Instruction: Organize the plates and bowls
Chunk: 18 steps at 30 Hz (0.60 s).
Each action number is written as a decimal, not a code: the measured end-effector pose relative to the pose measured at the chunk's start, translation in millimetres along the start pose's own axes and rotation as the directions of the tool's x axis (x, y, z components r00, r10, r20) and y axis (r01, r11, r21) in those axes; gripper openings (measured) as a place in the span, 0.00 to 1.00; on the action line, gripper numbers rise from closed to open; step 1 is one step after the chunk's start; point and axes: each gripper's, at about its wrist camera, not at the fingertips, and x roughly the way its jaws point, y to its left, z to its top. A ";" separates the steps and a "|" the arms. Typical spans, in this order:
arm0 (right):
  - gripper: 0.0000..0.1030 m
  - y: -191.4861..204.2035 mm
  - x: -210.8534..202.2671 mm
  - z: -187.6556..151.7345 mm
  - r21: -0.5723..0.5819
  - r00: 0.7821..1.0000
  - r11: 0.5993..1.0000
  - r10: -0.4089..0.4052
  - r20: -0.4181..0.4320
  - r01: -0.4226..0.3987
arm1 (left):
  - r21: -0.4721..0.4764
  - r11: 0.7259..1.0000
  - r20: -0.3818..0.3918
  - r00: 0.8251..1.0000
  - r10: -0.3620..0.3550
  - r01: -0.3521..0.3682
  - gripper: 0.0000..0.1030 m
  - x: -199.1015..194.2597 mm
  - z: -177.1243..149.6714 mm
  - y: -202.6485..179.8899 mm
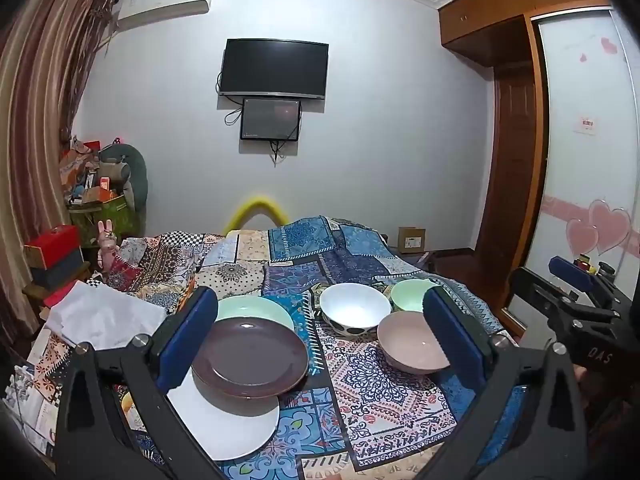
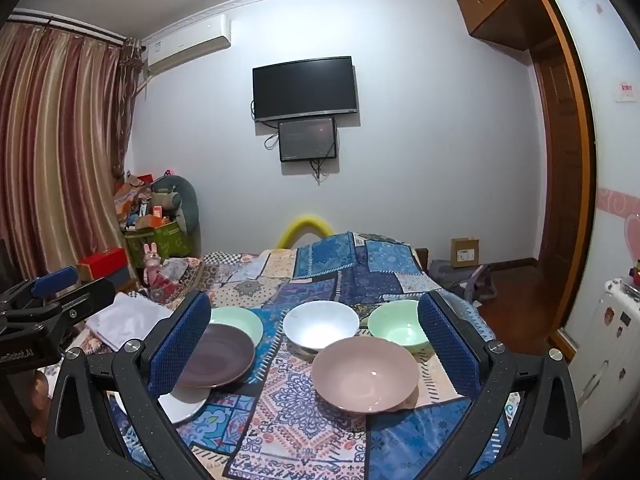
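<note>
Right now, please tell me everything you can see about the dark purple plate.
The dark purple plate is round and shallow, with a wide flat rim and a glossy, ceramic-looking surface. It is empty and lies slightly tilted, its near edge resting on the white plate, its far edge overlapping the mint green plate. All sit on the patterned cloth. No gripper touches it.

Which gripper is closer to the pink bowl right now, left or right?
Right. The right gripper faces the pink bowl, which sits just ahead between its open fingers. The left gripper is off to the bowl's left, fronting the brown plate.
</note>
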 end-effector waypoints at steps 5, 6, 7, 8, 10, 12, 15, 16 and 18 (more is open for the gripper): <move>1.00 -0.5 0.6 -2.6 -0.002 1.000 1.000 -0.004 0.004 0.004 | 0.002 1.000 0.002 1.000 0.002 -0.002 1.00 0.0 0.2 -0.2; 1.00 -0.1 0.2 -2.7 -0.003 1.000 1.000 -0.005 0.004 0.005 | 0.003 1.000 0.002 1.000 0.002 -0.002 1.00 0.3 0.1 -0.9; 1.00 -0.5 0.2 -2.3 -0.003 1.000 1.000 -0.004 0.004 0.004 | 0.003 1.000 0.002 1.000 0.002 -0.002 1.00 0.5 0.0 -1.2; 1.00 -0.8 0.1 -1.8 -0.002 1.000 1.000 -0.004 0.004 0.004 | 0.003 1.000 0.002 1.000 0.002 -0.002 1.00 0.2 0.2 -1.2; 1.00 -1.2 -0.8 -1.1 -0.003 1.000 1.000 -0.005 0.005 0.005 | 0.003 1.000 0.002 1.000 0.003 -0.003 1.00 0.1 0.2 -1.2; 1.00 -1.3 -1.2 -0.9 -0.004 1.000 1.000 -0.006 0.006 0.006 | 0.002 1.000 0.002 1.000 0.001 -0.001 1.00 0.4 0.3 -1.0; 1.00 -1.5 -0.6 -0.9 -0.004 1.000 1.000 -0.005 0.006 0.005 | 0.003 1.000 0.002 1.000 0.002 -0.002 1.00 0.2 -0.2 -1.3; 1.00 -1.5 -0.8 -0.8 -0.004 1.000 1.000 -0.005 0.006 0.005 | 0.003 1.000 0.002 1.000 0.001 -0.002 1.00 0.6 -0.2 -1.3; 1.00 -1.1 -1.0 -0.4 -0.007 1.000 1.000 -0.005 0.007 0.005 | 0.003 1.000 0.003 1.000 0.003 -0.003 1.00 0.6 -0.3 -1.6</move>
